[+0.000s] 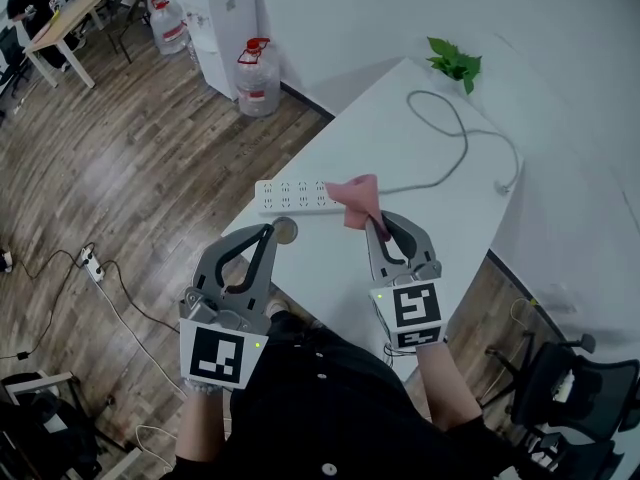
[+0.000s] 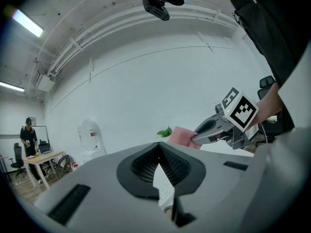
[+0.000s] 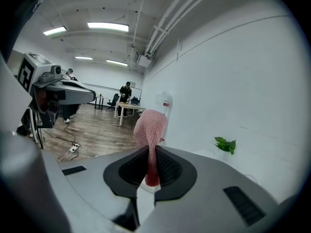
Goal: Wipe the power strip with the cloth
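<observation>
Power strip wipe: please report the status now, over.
Left claw shut, empty. Right claw shut on pink cloth, over right end of power strip; contact unclear. Nothing blocks the strip.

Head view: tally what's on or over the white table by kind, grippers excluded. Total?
Power strip: 1
Grey cable: 1
Plant: 1
Round disc, kind unclear: 1
Pink cloth, pinched in the right gripper over the table: 1
Total: 5
</observation>
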Demonstrator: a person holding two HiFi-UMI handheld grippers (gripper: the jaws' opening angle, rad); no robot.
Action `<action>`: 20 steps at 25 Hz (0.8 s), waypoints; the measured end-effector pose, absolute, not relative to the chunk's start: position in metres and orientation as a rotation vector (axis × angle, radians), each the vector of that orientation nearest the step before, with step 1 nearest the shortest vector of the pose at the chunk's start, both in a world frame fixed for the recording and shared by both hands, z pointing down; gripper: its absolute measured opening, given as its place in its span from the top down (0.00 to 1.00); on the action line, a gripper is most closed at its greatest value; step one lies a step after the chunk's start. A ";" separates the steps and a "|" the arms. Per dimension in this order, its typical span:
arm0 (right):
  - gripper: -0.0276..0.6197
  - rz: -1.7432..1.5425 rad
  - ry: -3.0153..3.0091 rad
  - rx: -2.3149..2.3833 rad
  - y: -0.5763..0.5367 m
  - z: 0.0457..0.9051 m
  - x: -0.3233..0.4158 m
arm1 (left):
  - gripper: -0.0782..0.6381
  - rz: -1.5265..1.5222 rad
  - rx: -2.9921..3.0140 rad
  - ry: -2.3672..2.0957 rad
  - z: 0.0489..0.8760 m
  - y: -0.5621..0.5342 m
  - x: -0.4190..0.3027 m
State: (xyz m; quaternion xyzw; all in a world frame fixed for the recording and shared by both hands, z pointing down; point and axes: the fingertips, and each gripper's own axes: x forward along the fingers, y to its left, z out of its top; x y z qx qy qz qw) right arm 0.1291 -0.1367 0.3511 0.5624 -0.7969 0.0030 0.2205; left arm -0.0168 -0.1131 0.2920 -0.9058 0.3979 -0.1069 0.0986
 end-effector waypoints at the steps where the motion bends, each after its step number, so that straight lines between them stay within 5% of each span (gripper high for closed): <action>1: 0.88 0.011 -2.203 1.552 -0.137 0.352 0.129 | 0.87 -0.318 -2.681 1.177 0.292 -0.113 -0.017; 20: 0.88 0.018 -2.228 1.492 -0.138 0.358 0.120 | 0.87 -0.357 -2.672 1.202 0.298 -0.117 -0.017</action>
